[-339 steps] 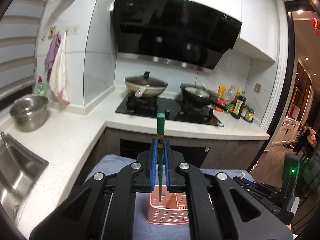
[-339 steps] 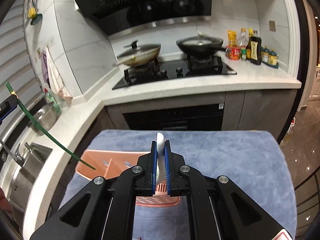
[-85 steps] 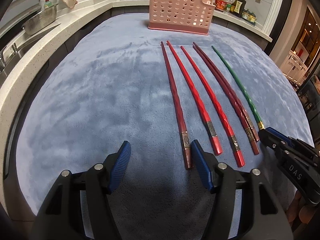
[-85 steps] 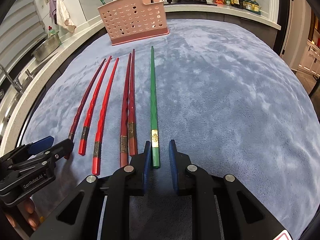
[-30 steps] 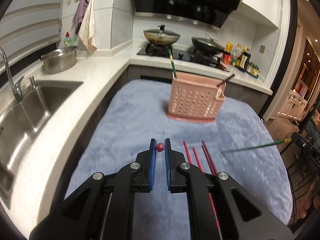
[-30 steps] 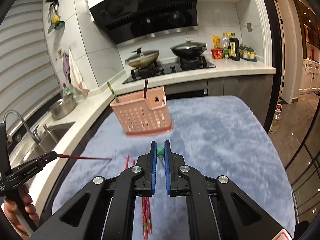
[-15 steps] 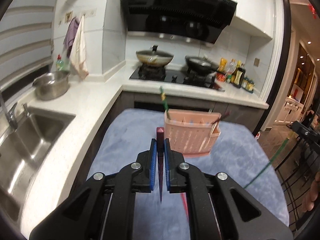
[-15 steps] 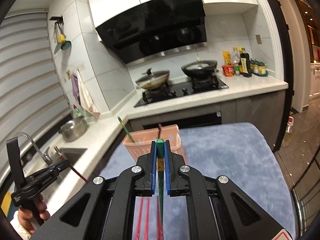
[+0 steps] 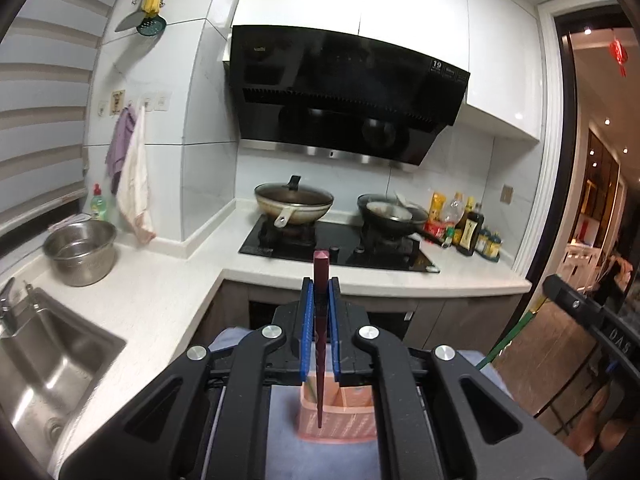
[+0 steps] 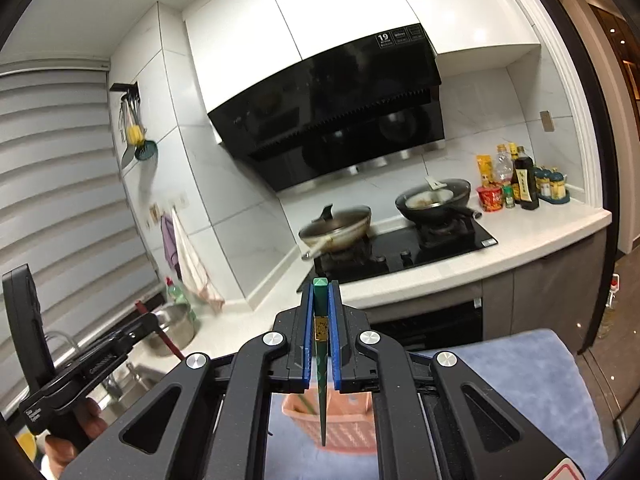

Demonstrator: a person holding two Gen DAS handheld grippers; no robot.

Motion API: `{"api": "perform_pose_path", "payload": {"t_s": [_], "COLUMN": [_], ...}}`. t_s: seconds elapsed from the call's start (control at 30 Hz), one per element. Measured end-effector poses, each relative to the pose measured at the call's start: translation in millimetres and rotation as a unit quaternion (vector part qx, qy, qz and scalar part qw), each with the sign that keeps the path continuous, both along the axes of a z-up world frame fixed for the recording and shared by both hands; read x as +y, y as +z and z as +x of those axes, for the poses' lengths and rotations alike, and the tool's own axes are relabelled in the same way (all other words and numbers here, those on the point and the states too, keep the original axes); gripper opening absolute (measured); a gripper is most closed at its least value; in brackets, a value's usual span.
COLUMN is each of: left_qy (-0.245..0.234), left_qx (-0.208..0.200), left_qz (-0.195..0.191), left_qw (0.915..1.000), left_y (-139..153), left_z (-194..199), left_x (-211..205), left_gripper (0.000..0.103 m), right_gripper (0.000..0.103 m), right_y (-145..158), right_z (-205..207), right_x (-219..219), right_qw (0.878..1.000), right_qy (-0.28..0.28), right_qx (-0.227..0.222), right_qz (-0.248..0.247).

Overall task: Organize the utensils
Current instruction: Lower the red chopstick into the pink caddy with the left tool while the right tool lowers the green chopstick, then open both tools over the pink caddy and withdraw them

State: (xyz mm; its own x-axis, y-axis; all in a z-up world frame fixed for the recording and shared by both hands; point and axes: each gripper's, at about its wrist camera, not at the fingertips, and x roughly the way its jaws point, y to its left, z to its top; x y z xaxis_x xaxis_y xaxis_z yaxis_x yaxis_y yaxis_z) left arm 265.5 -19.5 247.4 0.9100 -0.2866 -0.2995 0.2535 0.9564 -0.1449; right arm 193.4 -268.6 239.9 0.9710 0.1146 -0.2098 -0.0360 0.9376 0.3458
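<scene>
Your left gripper (image 9: pixel 320 308) had its jaws almost shut, with only a thin gap, and they pinched a dark red chopstick (image 9: pixel 320 344). The chopstick stood straight up and down. Its thick end stuck out above the blue pads (image 9: pixel 306 332), and its thin tip hung down over the pink basket (image 9: pixel 344 420). You could not tell if the tip touched the basket.

Your right gripper (image 10: pixel 320 312) also had its jaws nearly shut, and they pinched a green chopstick (image 10: pixel 321 360). It pointed down too, with its tip in front of the pink basket (image 10: pixel 348 424). One more green stick (image 10: pixel 306 403) leaned inside that basket.

The basket sat on a blue cloth (image 10: pixel 520 376), low and near in both views.

Far behind stood the white worktop (image 9: pixel 160 296) with a black stove (image 9: pixel 340 246) on it. Two pans sat on the stove, a lidded pan (image 9: pixel 294 202) on the left and a dark pan (image 9: pixel 390 212) on the right. Bottles (image 9: pixel 468 228) stood at the far right. A metal pot (image 9: pixel 80 252) and a sink (image 9: pixel 44 360) were on the left.

In the right view, your left gripper (image 10: pixel 132 332) showed at the left side.
</scene>
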Motion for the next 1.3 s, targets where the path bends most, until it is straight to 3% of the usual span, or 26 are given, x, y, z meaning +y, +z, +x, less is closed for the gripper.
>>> {"api": "perform_pose_path", "payload": {"t_s": [0.23, 0.47, 0.7, 0.73, 0.77, 0.8, 0.83, 0.87, 1.07, 1.3], "left_qy": [0.0, 0.005, 0.009, 0.011, 0.013, 0.018, 0.029, 0.035, 0.034, 0.028], "left_qx": [0.006, 0.04, 0.068, 0.069, 0.071, 0.071, 0.068, 0.06, 0.053, 0.048], "left_qz": [-0.006, 0.002, 0.002, 0.0, -0.003, -0.006, -0.013, -0.019, -0.007, 0.018], "left_qw": [1.0, 0.9992, 0.9976, 0.9975, 0.9974, 0.9973, 0.9972, 0.9974, 0.998, 0.9983], "left_y": [-14.7, -55.5, -80.2, -80.3, -79.4, -78.0, -75.4, -72.6, -57.4, -50.8], "left_z": [46.1, 74.6, 80.8, 79.6, 79.2, 77.5, 73.7, 69.3, 46.9, 0.3], "left_x": [-14.8, -20.3, -17.9, -17.3, -15.9, -14.3, -11.3, -8.7, -4.8, 0.8], "left_gripper": [0.007, 0.007, 0.008, 0.01, 0.024, 0.046, 0.054, 0.057, 0.059, 0.066], "right_gripper": [0.007, 0.007, 0.007, 0.01, 0.017, 0.022, 0.031, 0.035, 0.04, 0.041], "right_y": [-6.9, -53.9, -84.6, -84.7, -84.5, -83.2, -81.1, -78.3, -62.2, -67.6], "right_z": [54.3, 92.6, 102.6, 101.3, 100.3, 98.4, 95.1, 91.2, 64.9, 15.4], "right_x": [-1.3, 3.3, 7.4, 6.4, 5.4, 3.5, 1.0, -1.2, -4.5, 0.4], "right_qw": [1.0, 0.998, 0.995, 0.995, 0.995, 0.996, 0.996, 0.997, 0.997, 0.996], "right_qy": [-0.017, -0.006, -0.006, -0.009, -0.011, -0.013, -0.017, -0.019, -0.018, -0.005], "right_qx": [0.003, 0.059, 0.091, 0.089, 0.089, 0.088, 0.083, 0.078, 0.067, 0.085], "right_qz": [-0.002, -0.015, -0.034, -0.034, -0.033, -0.03, -0.024, -0.02, -0.022, -0.039]}}
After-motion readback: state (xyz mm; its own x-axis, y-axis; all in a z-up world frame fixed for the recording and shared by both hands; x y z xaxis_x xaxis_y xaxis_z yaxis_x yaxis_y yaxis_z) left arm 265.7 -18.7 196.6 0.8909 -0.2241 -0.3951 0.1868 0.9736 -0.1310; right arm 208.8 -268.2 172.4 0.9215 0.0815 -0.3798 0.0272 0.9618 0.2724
